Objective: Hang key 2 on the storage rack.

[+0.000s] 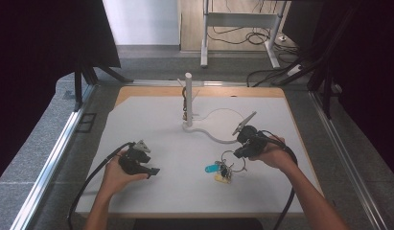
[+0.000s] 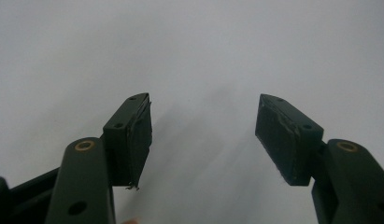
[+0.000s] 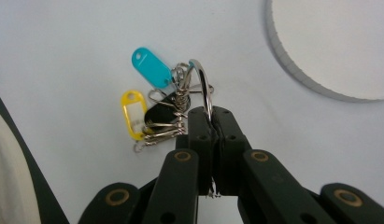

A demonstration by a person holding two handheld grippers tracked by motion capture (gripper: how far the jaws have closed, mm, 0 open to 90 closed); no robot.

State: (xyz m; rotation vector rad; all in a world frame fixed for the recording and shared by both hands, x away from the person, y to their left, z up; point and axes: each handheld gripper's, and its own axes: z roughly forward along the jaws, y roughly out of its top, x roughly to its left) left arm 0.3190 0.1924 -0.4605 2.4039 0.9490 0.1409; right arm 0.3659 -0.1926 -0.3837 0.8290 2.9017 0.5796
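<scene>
A metal key ring [image 3: 202, 79] carries a blue tag [image 3: 152, 67], a yellow tag [image 3: 132, 114] and a bunch of small keys and clips. My right gripper [image 3: 210, 114] is shut on the ring's edge, its jaws pressed together around the wire. From above, the right gripper [image 1: 239, 153] sits at the board's right, with the key ring [image 1: 233, 160], blue tag [image 1: 212, 168] and yellow tag [image 1: 222, 178] trailing to its left, low over the board. My left gripper [image 1: 154, 171] rests at the board's left. Its jaws stand wide apart in the left gripper view [image 2: 203, 126], with nothing between them.
A white board [image 1: 151, 120] covers the table. A white upright post [image 1: 188, 98] stands at the back middle, and its curved white base [image 1: 209, 134] sweeps toward the right gripper. A rounded white edge [image 3: 292, 65] lies beyond the held ring.
</scene>
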